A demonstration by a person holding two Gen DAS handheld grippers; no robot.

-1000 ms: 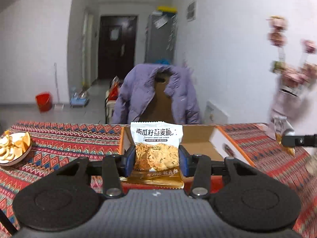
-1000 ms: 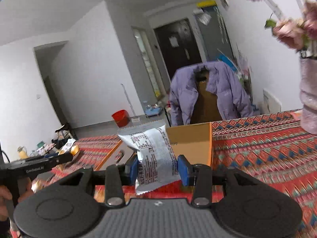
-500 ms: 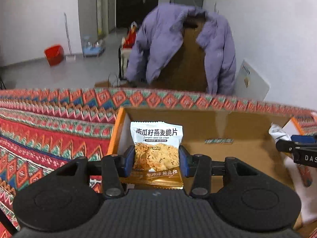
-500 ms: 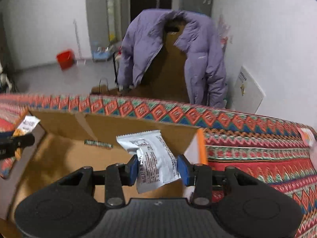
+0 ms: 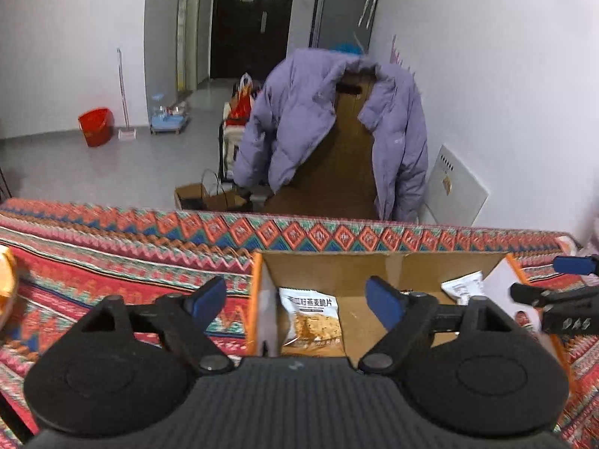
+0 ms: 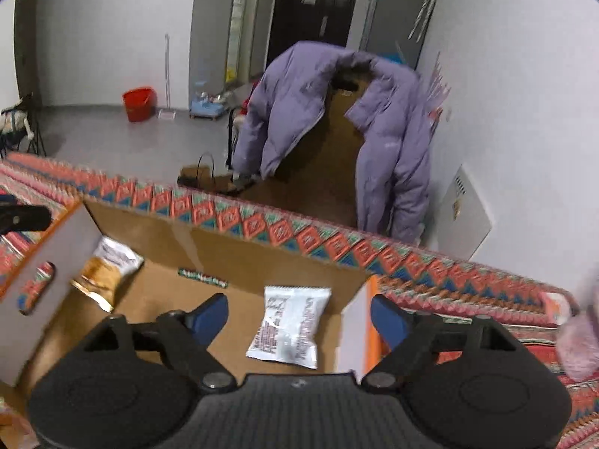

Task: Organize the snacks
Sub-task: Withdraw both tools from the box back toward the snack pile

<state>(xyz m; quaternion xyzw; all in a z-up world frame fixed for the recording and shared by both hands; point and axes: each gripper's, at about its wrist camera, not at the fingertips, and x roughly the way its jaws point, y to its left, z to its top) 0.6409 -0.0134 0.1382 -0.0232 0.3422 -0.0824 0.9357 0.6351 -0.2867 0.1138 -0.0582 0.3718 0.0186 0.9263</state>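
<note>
An open cardboard box (image 5: 374, 267) with orange edges sits on the patterned tablecloth. My left gripper (image 5: 297, 301) is open above its left side; a white and gold oat crisp packet (image 5: 310, 320) lies in the box below it. My right gripper (image 6: 299, 316) is open above the box's right side (image 6: 353, 327); a white packet (image 6: 290, 327) lies on the box floor below it. The oat crisp packet also shows in the right wrist view (image 6: 106, 273), against the left wall. The white packet (image 5: 462, 286) and the right gripper's fingers (image 5: 554, 301) show in the left wrist view.
The red patterned tablecloth (image 5: 112, 247) covers the table around the box. A chair with a purple jacket (image 5: 329, 127) stands behind the table. An orange object (image 5: 5, 280) sits at the far left edge. Pink flowers (image 6: 582, 336) blur at the right.
Both grippers opened and let go of their packets, which now lie in the box. Both grippers have drawn back slightly above the box.
</note>
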